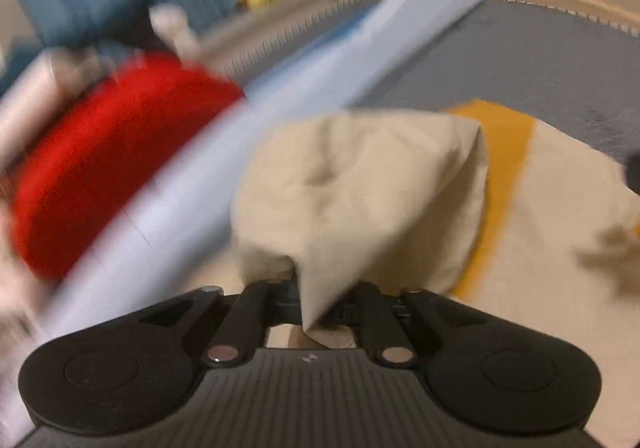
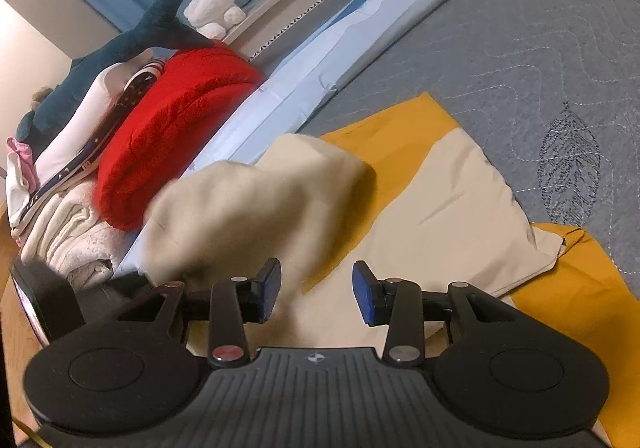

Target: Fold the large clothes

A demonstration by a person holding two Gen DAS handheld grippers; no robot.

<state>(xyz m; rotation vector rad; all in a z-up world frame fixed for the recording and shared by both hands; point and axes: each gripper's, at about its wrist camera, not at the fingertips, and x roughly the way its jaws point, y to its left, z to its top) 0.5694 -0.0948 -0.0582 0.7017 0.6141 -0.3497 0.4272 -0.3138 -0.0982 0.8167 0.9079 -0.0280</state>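
Left gripper (image 1: 320, 300) has its jaws pinched on the cream shirt (image 1: 360, 188), right gripper (image 2: 316, 290) sits wide open and empty, red blanket (image 2: 176, 128) at 10 o'clock.

The left gripper (image 1: 320, 304) is pinching a fold of cream cloth (image 1: 360, 184) between its 2 closed fingers, pointing toward 12 o'clock. The right gripper (image 2: 316, 292) is holding its 2 blue-padded fingers (image 2: 269, 290) apart, gripping nothing.
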